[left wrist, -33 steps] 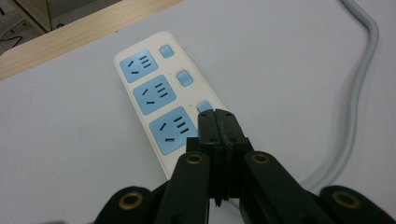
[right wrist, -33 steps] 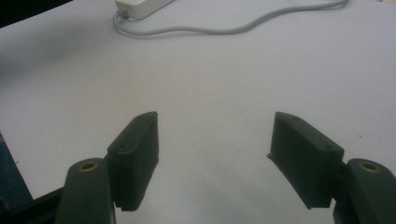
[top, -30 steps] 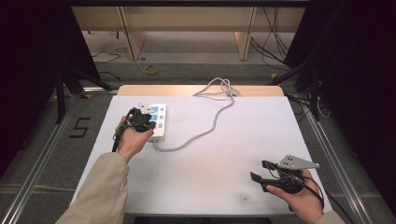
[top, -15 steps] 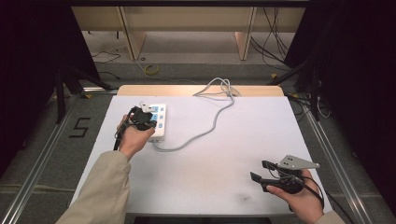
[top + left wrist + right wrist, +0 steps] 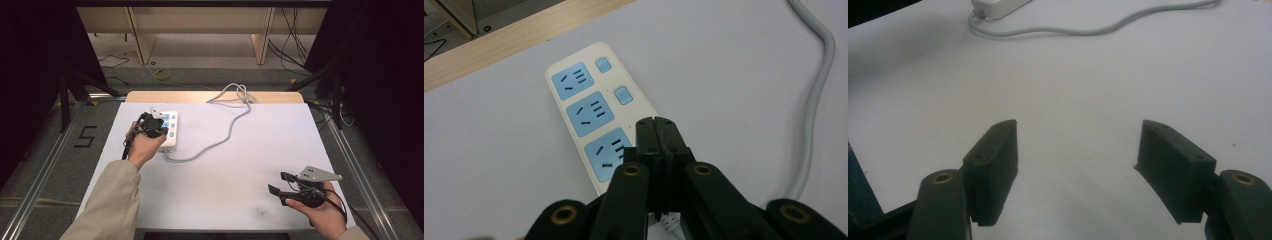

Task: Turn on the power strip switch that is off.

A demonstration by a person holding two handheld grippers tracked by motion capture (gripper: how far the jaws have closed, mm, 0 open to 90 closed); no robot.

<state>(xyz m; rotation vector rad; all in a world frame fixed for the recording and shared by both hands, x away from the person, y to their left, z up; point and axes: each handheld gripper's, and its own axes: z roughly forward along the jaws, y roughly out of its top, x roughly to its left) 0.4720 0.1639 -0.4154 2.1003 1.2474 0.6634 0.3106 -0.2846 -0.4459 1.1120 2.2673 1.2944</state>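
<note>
Left gripper (image 5: pixel 655 122): I see its jaws pressed together, holding nothing, tips over the near socket of the power strip (image 5: pixel 596 107).
Power strip: white with blue sockets, it lies flat near the table's (image 5: pixel 240 200) far left corner.
Cord (image 5: pixel 227 135): grey, it winds to the far edge.
Right gripper (image 5: pixel 1078 150): my jaws are spread wide, empty, near the right front corner.

My worktop (image 5: pixel 240 165) is covered in a white sheet, with a bare wooden strip showing along its far edge. On it, toward the far left, lies a white power strip (image 5: pixel 169 131) with three blue sockets (two small blue switches show beside them). Its grey cable (image 5: pixel 227 131) snakes across the sheet and off the far edge.
</note>
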